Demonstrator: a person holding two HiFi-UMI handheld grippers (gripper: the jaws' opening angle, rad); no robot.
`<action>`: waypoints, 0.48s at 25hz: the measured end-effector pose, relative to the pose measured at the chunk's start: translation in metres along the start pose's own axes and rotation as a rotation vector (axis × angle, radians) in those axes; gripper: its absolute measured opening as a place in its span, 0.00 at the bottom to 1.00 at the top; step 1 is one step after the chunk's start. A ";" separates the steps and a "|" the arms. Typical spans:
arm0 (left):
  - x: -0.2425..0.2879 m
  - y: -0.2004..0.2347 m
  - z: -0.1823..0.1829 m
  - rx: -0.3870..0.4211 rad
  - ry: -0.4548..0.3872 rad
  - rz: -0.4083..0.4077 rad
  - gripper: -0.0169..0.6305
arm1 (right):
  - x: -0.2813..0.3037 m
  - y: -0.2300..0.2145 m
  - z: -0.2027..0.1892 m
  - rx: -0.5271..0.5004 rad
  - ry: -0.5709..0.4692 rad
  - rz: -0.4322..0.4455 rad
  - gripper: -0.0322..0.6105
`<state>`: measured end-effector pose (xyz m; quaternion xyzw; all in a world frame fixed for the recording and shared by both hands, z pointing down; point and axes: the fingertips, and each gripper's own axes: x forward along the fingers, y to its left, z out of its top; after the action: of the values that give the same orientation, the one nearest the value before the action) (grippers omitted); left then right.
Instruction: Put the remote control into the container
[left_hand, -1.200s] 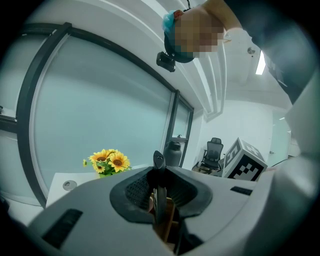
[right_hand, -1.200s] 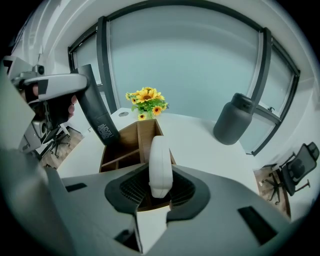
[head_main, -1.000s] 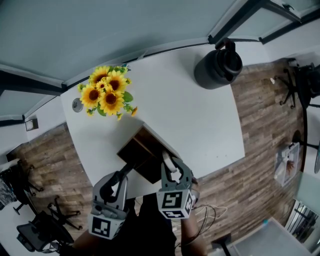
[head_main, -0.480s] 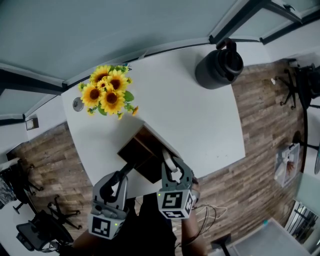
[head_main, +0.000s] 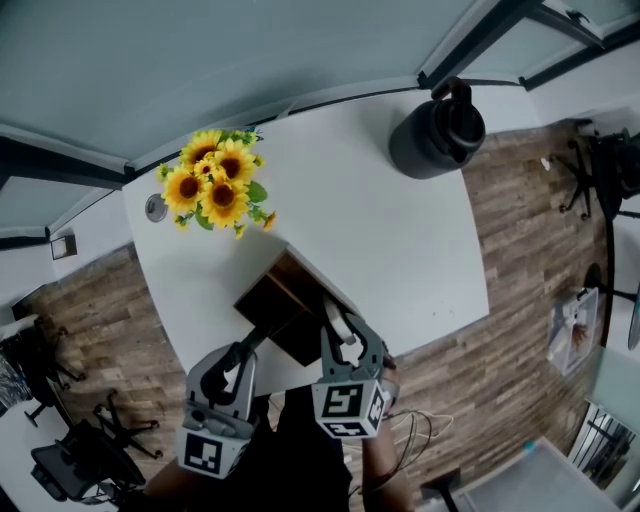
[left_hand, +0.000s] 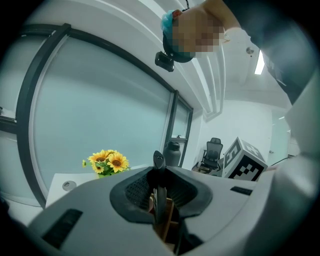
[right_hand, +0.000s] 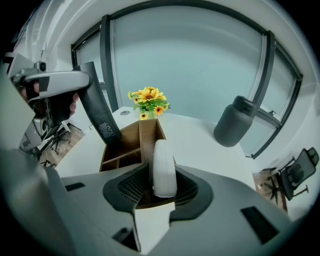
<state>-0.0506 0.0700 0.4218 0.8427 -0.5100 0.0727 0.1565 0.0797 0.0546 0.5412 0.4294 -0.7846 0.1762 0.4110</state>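
Note:
A brown wooden container (head_main: 272, 298) with dividers sits at the near edge of the white table (head_main: 390, 240). The white remote (right_hand: 164, 165) stands on end in a compartment of the container (right_hand: 125, 145), between the jaws of my right gripper (right_hand: 163, 186). Those jaws have just been opening, and their pads no longer press the remote. My left gripper (left_hand: 159, 197) is shut on a black remote (left_hand: 158, 182), seen edge-on. This black remote (right_hand: 100, 110) hangs tilted above the container's left side. In the head view both grippers (head_main: 240, 358) (head_main: 340, 335) hover at the container's near end.
A bunch of sunflowers (head_main: 215, 190) stands at the table's far left, with a small round disc (head_main: 154, 208) beside it. A dark jug (head_main: 437, 135) is at the far right corner. Wood floor and office chairs surround the table.

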 end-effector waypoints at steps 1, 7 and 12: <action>0.000 0.000 0.000 0.000 -0.002 0.000 0.15 | 0.000 0.000 0.000 0.003 -0.001 -0.003 0.24; -0.002 -0.002 0.001 0.001 -0.005 0.000 0.15 | -0.002 -0.002 0.000 0.001 -0.007 -0.011 0.24; -0.003 -0.003 0.005 0.001 -0.016 -0.002 0.15 | -0.007 -0.004 0.003 -0.005 -0.006 -0.026 0.24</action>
<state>-0.0498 0.0723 0.4161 0.8439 -0.5103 0.0663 0.1520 0.0834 0.0545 0.5340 0.4389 -0.7807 0.1675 0.4121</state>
